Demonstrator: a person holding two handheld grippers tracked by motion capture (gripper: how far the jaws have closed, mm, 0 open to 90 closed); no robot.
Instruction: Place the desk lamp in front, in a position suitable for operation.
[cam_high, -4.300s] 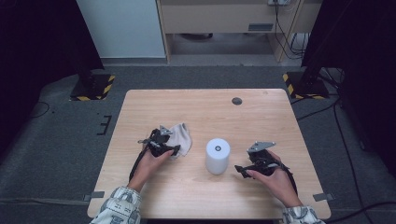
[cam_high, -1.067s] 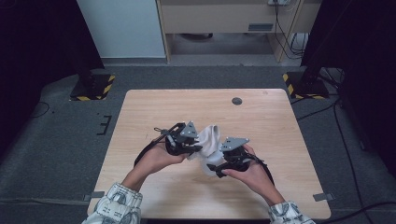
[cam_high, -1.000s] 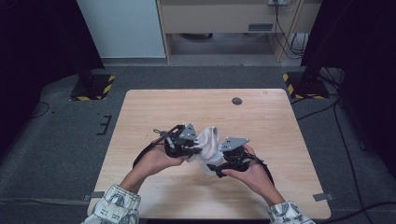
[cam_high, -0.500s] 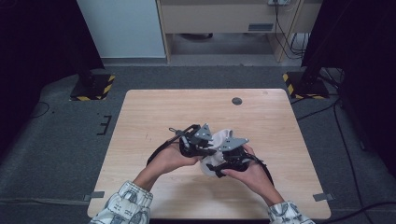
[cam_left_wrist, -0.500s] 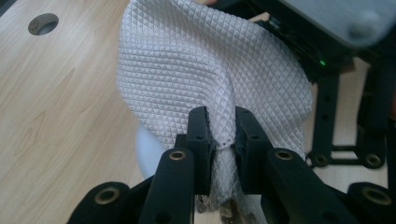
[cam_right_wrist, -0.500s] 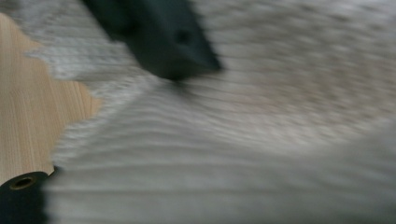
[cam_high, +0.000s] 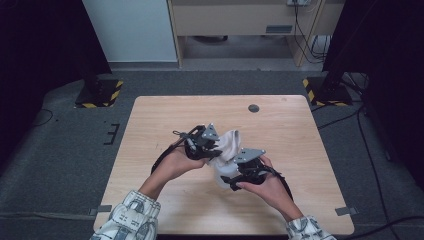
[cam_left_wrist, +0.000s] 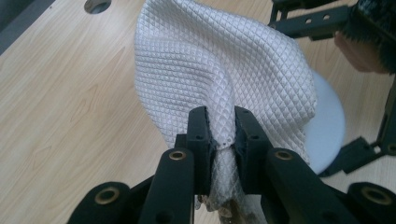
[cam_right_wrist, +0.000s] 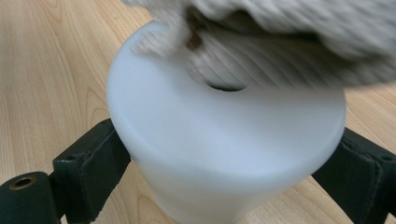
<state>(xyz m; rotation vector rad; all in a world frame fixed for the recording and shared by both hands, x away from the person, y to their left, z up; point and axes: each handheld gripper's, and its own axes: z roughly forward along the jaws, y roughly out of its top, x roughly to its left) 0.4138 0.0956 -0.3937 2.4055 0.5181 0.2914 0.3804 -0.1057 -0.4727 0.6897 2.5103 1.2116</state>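
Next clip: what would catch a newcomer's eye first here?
The white quilted cloth, pinched in the left gripper, drapes over the top of a white frosted plastic cylinder at the middle of the light wooden table. The right gripper clamps that cylinder from both sides, upright on the table.

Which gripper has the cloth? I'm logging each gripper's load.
The left gripper: its pads pinch the white quilted cloth. The right gripper instead clamps the white cylinder by its sides.

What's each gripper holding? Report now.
Left gripper: shut on the cloth.
Right gripper: shut on the white cylinder.
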